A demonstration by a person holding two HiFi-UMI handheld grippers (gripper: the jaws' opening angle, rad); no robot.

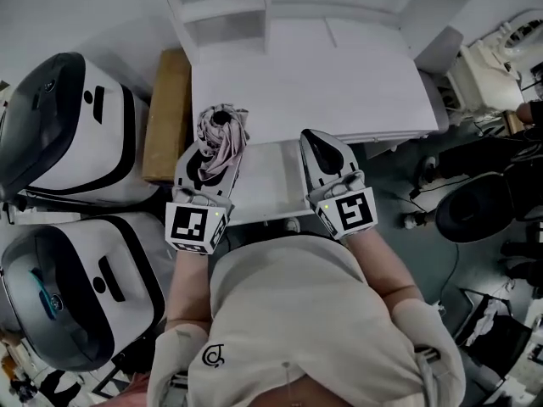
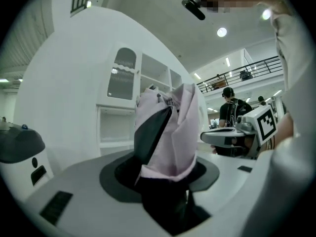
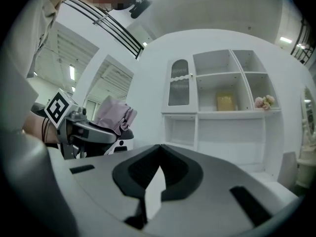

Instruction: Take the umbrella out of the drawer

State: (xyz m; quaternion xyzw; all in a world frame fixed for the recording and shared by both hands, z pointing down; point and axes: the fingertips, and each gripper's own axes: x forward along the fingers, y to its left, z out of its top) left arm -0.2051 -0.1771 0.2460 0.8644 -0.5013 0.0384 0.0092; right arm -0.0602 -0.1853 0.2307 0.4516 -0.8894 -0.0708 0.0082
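My left gripper (image 1: 214, 153) is shut on a folded umbrella (image 1: 222, 128) with pale pink patterned fabric and a dark end, held up above the white desk top (image 1: 322, 83). In the left gripper view the umbrella (image 2: 173, 127) stands up out of the jaws and fills the space between them. My right gripper (image 1: 317, 145) hovers beside it to the right, shut, with nothing in it; its tips (image 3: 159, 149) meet. Below both grippers the white drawer (image 1: 270, 185) stands pulled out toward me, its inside mostly hidden by the grippers. The right gripper view shows the left gripper (image 3: 84, 127) with the umbrella (image 3: 114, 115).
Two rounded white-and-black machines (image 1: 68, 125) (image 1: 76, 295) stand at the left, with a cardboard box (image 1: 168, 113) beside the desk. A white shelf unit (image 3: 222, 98) rises behind the desk. A dark office chair (image 1: 475, 206) is at the right. A person (image 2: 229, 107) stands far off.
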